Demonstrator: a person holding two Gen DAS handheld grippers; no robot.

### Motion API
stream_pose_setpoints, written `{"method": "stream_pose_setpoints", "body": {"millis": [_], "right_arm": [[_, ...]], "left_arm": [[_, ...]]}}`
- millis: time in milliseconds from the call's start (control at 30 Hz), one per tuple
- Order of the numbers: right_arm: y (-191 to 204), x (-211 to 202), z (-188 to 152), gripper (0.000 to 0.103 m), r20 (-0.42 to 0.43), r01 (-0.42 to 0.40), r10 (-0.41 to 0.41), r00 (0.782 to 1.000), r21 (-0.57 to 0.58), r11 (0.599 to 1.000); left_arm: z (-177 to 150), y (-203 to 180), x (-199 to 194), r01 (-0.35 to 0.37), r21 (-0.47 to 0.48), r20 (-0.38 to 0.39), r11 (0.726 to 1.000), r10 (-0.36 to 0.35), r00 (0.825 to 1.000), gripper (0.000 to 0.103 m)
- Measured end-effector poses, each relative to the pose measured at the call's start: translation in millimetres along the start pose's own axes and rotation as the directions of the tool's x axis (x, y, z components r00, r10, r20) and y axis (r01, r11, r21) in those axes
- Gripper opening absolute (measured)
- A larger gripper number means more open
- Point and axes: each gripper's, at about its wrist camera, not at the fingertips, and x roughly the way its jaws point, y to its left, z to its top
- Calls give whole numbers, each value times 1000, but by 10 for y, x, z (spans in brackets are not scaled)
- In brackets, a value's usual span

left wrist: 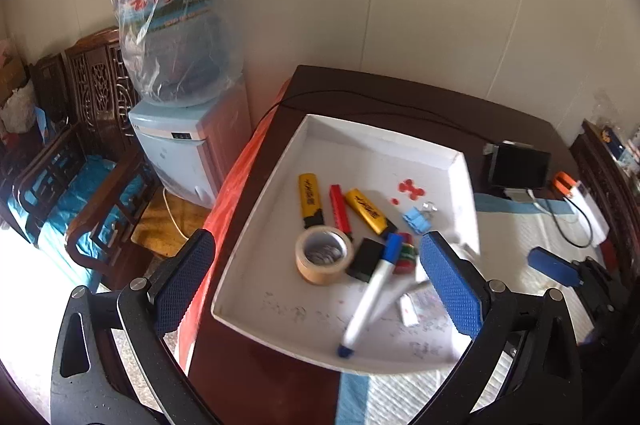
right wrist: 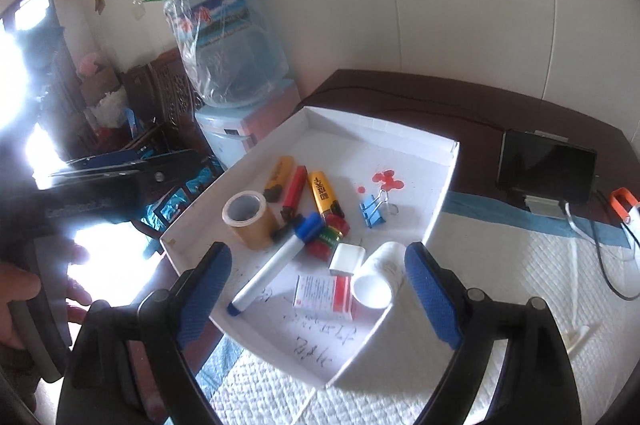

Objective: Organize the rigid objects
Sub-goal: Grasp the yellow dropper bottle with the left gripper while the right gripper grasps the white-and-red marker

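Note:
A white tray [left wrist: 256, 225] [right wrist: 440, 193] on the table holds a tape roll [left wrist: 323, 255] [right wrist: 249, 219], two yellow highlighters [left wrist: 310, 199] [right wrist: 322, 193], a red marker [left wrist: 340, 211] [right wrist: 294, 191], a white marker with a blue cap [left wrist: 372, 295] [right wrist: 272, 265], a blue binder clip [left wrist: 417, 219] [right wrist: 372, 211], a small red and white box [right wrist: 324, 293], a white cup on its side [right wrist: 378, 275] and a white block [right wrist: 347, 258]. My left gripper [left wrist: 316, 289] is open and empty above the tray's near side. My right gripper [right wrist: 316, 301] is open and empty above the tray's near end.
A water dispenser [left wrist: 180, 153] with a wrapped bottle stands left of the table, next to a wooden bench [left wrist: 80, 185]. A dark screen [right wrist: 546, 167] and cables [right wrist: 600, 245] lie at the table's right. A white quilted mat [right wrist: 500, 265] covers the near table.

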Motion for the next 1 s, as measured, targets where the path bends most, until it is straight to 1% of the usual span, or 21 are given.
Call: {"method": "stream_pose_setpoints", "body": {"millis": [133,267,300,400,433,533,600,667,700,733,800,900,933,967,1000], "right_arm": [[-137,-106,-106,89,16,7,-8,1000,32,999],[-445,-256,-230,89,27,39,-42,999,93,995],[-537,-304,-257,89,31,55,-59,998,107,993],[-970,-466,-385,89,37,148,-157,987,174,974],[-1136,-509,-452,89,24,188,-196,980,196,963],[-1536,-539,-690,89,-62,301,-295,954,218,928],[-1705,-474,-859,89,-125,342,-322,939,207,917],[-1757,-365,-979,89,-173,348,-318,932,194,917],[-1756,-319,-1009,89,-185,342,-308,933,194,919],[-1732,-258,-1028,89,-188,328,-293,937,196,924],[-1672,-165,-1019,89,-187,324,-292,938,178,929],[-1532,36,-1029,89,-208,361,-333,920,112,926],[-1521,128,-1073,89,-240,379,-353,904,72,922],[-1511,95,-1106,90,-212,374,-353,911,69,925],[-1502,70,-1141,90,-216,377,-359,908,51,925]], "left_arm": [[-107,-177,-108,14,36,-11,999,-13,1000,103],[-231,-456,-114,44,81,-42,996,-41,998,103],[-253,-503,-114,51,90,-47,995,-47,998,103],[-343,-749,-74,92,126,-76,988,-83,994,103],[-364,-794,-66,98,128,-82,987,-88,993,103],[-425,-969,-28,119,132,-101,984,-106,989,103],[-440,-1076,-20,131,133,-109,982,-116,987,103],[-445,-1180,-32,134,147,-109,980,-119,987,103],[-446,-1219,-34,134,153,-109,979,-118,987,103],[-449,-1264,-40,133,159,-111,978,-116,987,103],[-460,-1321,-32,131,165,-115,978,-113,987,103],[-497,-1431,26,135,180,-136,974,-111,984,103],[-512,-1474,50,139,188,-145,972,-112,983,103],[-523,-1533,86,146,198,-154,969,-117,981,103],[-531,-1582,118,154,204,-159,967,-122,980,103]]}}
